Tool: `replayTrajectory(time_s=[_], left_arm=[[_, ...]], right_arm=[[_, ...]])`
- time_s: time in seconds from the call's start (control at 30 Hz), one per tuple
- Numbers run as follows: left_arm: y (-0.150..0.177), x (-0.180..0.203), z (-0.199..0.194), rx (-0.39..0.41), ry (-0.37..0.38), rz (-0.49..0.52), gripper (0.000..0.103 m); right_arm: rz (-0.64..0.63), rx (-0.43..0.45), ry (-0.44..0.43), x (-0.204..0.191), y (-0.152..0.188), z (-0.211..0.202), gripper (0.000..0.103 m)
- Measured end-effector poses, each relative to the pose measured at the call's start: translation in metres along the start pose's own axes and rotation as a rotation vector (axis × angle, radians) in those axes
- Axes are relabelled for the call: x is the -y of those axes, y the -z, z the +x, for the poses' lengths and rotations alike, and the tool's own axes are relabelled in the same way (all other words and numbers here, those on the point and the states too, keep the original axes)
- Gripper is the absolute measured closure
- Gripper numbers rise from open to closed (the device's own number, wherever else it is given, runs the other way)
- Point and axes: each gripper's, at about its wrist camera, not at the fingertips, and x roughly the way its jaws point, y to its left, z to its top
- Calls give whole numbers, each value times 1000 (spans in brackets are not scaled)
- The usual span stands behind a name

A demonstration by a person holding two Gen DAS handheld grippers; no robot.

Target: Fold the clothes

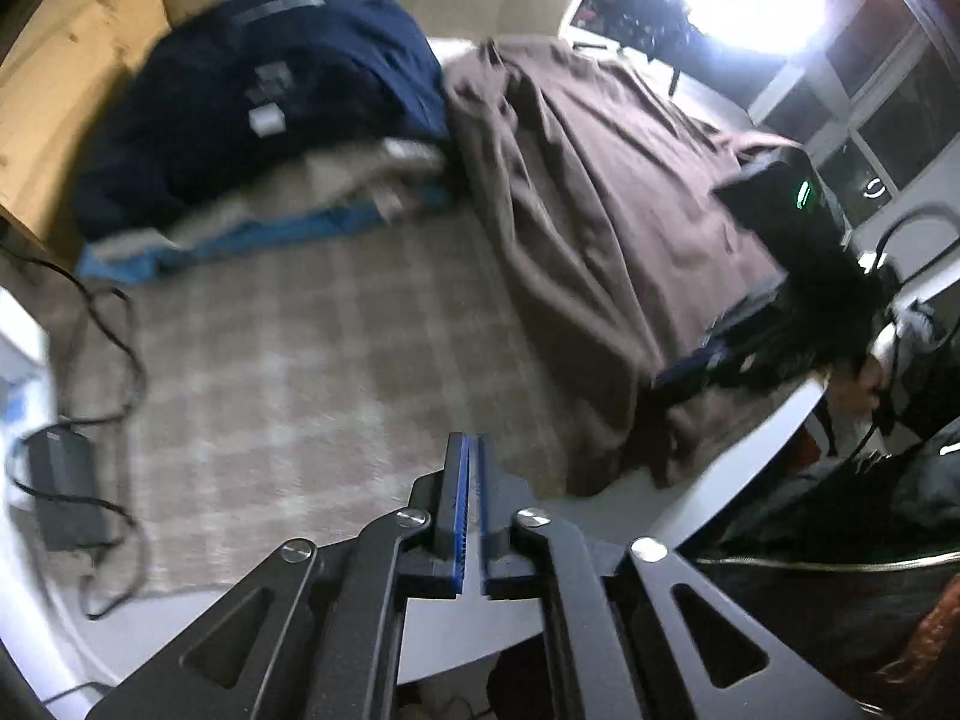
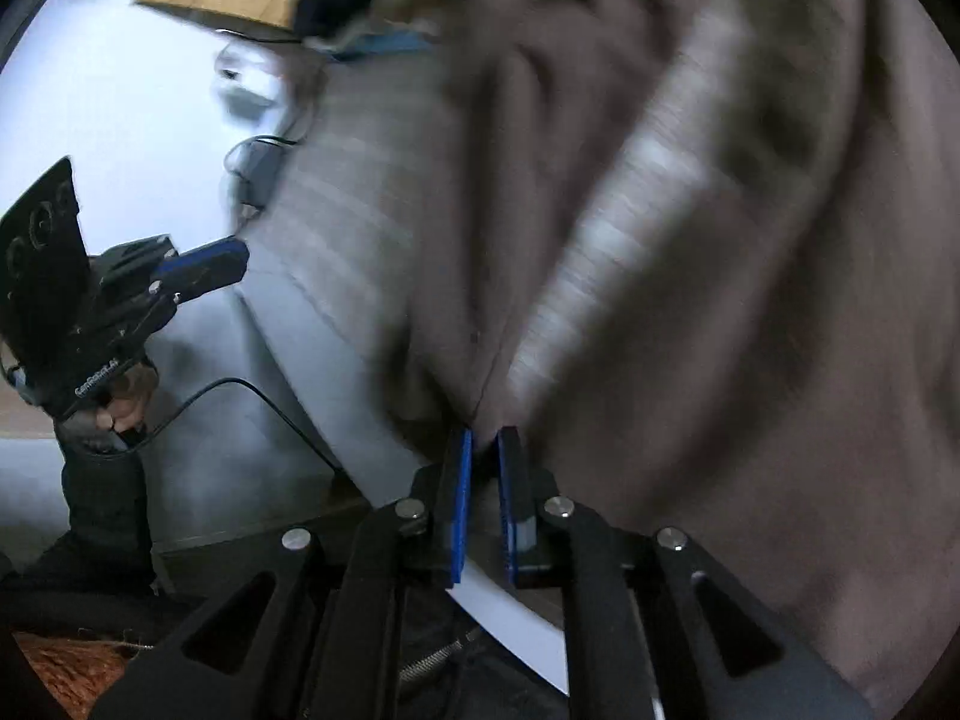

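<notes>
A brown garment (image 1: 600, 210) lies rumpled over the right half of a plaid cloth (image 1: 300, 360) on a white table. My left gripper (image 1: 471, 441) hangs over the plaid cloth near the garment's near edge, its blue pads nearly touching with nothing between them. In the right wrist view the brown garment (image 2: 720, 300) fills most of the frame, and my right gripper (image 2: 485, 435) is shut on a pinched fold of it. The left gripper (image 2: 240, 255) shows at the left there, held by a hand (image 2: 120, 402), apart from the fabric. The right gripper (image 1: 678, 372) is seen at the garment's right edge.
A stack of folded clothes (image 1: 270, 102), navy on top, sits at the back left against a wooden board (image 1: 72, 60). A black power adapter (image 1: 66, 486) with looping cable lies at the left. The white table edge (image 1: 750, 450) curves close by. A bright window is at the back right.
</notes>
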Motion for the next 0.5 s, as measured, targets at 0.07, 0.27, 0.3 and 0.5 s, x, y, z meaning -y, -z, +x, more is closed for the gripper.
replayTrajectory(time_s=[0.07, 0.27, 0.3, 0.5], left_arm=[[3, 3, 11, -11, 29, -18, 94], [9, 14, 37, -23, 115, -64, 83], [9, 17, 41, -24, 124, -67, 83], [6, 38, 62, -20, 188, -78, 100]], right_arm=[[-10, 46, 4, 0, -3, -13, 84], [-88, 98, 10, -18, -31, -14, 65], [-99, 87, 16, -18, -32, -9, 65], [-138, 31, -31, -9, -16, 0, 94]])
